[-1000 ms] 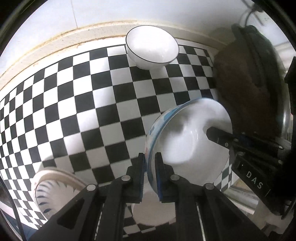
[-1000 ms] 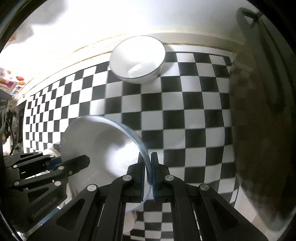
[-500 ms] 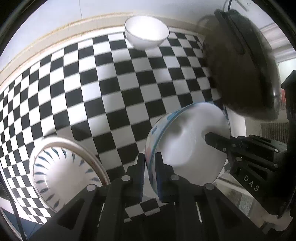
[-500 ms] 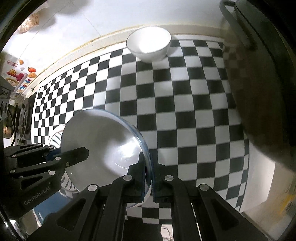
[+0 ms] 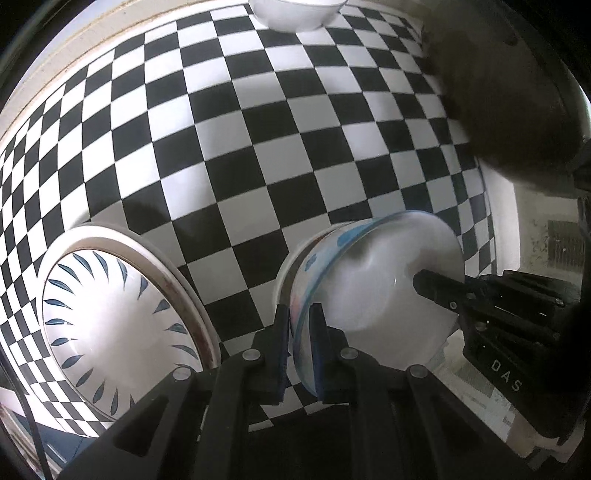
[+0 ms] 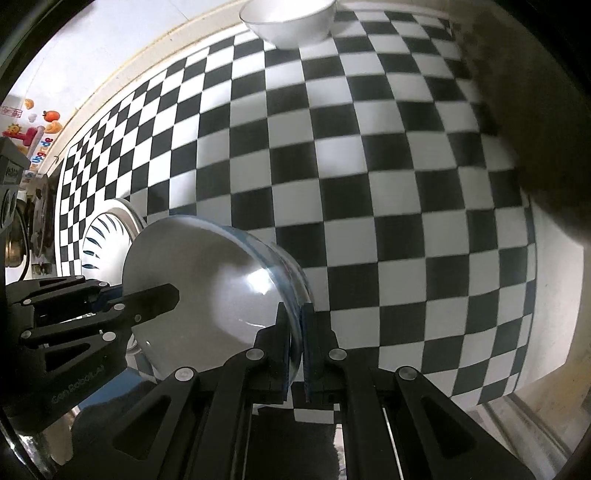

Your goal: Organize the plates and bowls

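Here, the largest thing in sight is the checkered tablecloth (image 5: 280,155), black and white squares covering the table under both grippers and running back to a pale wall edge. At its right side a big dark rounded object (image 5: 509,96) bulks over the cloth; its nature cannot be told from either view.

Next in size, a wide bowl with blue leaf marks (image 5: 110,325) fanned around its white inside sits on the cloth at the lower left of the left wrist view, and it shows again behind the held bowl in the right wrist view.

The blue-rimmed bowl (image 5: 373,284), white inside with blue patches on its outer wall, is held above the cloth between the two grippers, tilted so its opening faces the cameras. It appears to sit in or just over another white dish, whose rim shows at its left edge, though the contact cannot be made out.

A smaller plain white bowl (image 6: 288,22) stands far back on the cloth near the wall, well apart from the others.

The left gripper (image 5: 299,328) is clamped on the near rim of the blue-rimmed bowl, one finger inside and one outside. The right gripper (image 6: 295,332) is likewise clenched on the bowl's opposite rim, its jaws pinching the thin edge.
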Demonstrator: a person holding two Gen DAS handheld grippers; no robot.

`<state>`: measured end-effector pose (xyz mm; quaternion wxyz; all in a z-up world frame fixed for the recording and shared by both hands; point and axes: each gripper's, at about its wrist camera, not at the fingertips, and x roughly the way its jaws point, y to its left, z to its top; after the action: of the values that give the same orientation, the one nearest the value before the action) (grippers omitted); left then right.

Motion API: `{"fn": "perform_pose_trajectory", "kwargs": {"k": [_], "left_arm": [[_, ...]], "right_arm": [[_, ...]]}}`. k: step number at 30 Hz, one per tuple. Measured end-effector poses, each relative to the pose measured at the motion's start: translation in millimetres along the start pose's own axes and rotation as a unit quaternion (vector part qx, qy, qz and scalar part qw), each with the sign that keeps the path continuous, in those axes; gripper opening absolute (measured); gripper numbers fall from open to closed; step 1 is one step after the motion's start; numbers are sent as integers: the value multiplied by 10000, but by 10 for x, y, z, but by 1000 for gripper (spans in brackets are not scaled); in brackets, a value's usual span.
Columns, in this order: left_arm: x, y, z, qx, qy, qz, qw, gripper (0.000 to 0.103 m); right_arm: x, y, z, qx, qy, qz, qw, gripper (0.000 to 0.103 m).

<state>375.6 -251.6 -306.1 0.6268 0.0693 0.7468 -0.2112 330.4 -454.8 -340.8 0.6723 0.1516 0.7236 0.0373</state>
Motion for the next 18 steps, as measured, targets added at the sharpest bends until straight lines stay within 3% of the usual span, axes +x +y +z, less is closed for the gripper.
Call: {"fn": "perform_pose_trajectory", "kwargs": {"k": [18], "left_arm": [[163, -44, -16, -3, 134, 164, 9998, 10]], "right_arm": [[113, -30, 19, 176, 271, 65, 9995, 11]]}}
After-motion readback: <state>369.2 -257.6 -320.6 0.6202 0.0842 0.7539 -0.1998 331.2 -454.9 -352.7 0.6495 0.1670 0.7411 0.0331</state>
